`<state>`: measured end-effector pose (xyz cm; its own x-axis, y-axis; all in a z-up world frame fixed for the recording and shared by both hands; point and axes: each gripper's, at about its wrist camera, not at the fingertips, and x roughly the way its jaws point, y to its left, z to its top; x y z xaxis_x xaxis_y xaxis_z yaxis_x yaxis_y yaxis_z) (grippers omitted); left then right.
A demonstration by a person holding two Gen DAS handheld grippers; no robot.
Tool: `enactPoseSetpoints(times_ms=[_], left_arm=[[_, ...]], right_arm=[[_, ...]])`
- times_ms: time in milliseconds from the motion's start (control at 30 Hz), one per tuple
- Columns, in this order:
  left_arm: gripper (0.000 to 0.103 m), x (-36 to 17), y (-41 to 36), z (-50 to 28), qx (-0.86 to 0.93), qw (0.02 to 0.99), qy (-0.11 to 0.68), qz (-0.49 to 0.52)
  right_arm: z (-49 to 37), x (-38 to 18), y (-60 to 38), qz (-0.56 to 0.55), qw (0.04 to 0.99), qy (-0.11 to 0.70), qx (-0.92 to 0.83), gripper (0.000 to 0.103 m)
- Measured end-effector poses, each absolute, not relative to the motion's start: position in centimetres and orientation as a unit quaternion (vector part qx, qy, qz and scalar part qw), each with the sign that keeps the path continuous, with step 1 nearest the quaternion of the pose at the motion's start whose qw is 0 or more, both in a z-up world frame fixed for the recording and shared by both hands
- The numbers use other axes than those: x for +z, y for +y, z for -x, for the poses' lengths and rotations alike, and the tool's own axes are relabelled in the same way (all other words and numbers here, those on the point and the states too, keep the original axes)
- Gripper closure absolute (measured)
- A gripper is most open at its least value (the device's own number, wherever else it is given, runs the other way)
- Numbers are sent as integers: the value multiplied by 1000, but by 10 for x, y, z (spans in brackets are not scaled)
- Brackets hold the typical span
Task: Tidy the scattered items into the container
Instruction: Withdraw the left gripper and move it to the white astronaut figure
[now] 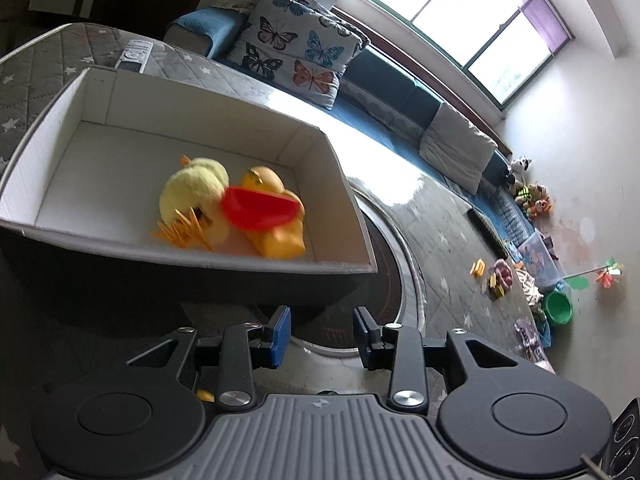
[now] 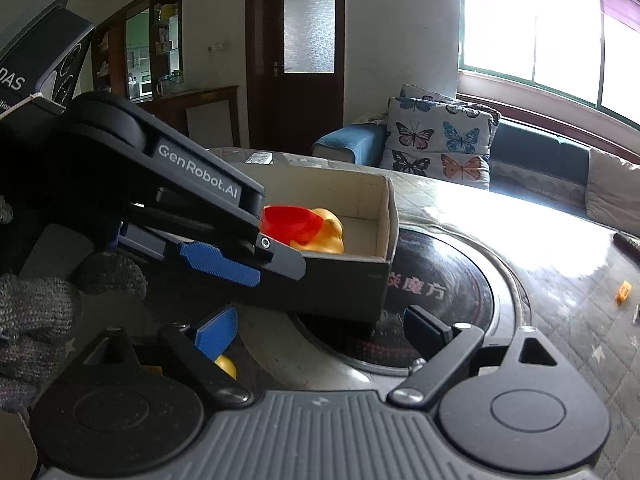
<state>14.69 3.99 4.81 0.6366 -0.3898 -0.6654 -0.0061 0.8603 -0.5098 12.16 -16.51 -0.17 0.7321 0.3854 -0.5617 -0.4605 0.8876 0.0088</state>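
Observation:
A white-lined cardboard box stands on the table and holds a yellow plush chick, an orange rubber duck and a red bowl-shaped piece. My left gripper is open and empty, just in front of the box's near wall. In the right wrist view the box shows the red piece and the duck, and the left gripper reaches in from the left. My right gripper is open and empty. A small yellow item lies under its left finger.
A round black hotplate is set into the table under the box. A small orange piece lies at right. A remote lies behind the box. A sofa with butterfly cushions runs behind, with toys on the floor.

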Motion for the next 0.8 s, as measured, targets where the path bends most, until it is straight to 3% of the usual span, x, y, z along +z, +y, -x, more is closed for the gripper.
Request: enactPoseSetpoints(times_ms=[233, 333, 800], left_arm=[[66, 42, 29, -134, -117, 870, 419, 230], [66, 38, 25, -130, -120, 869, 423, 228], [66, 24, 2, -127, -134, 859, 444, 219]], right_arm=[[-105, -9, -178, 51, 930, 293, 216, 10], [-100, -14, -183, 45, 931, 298, 208, 3], [-88, -23, -206, 34, 933, 314, 170, 3]])
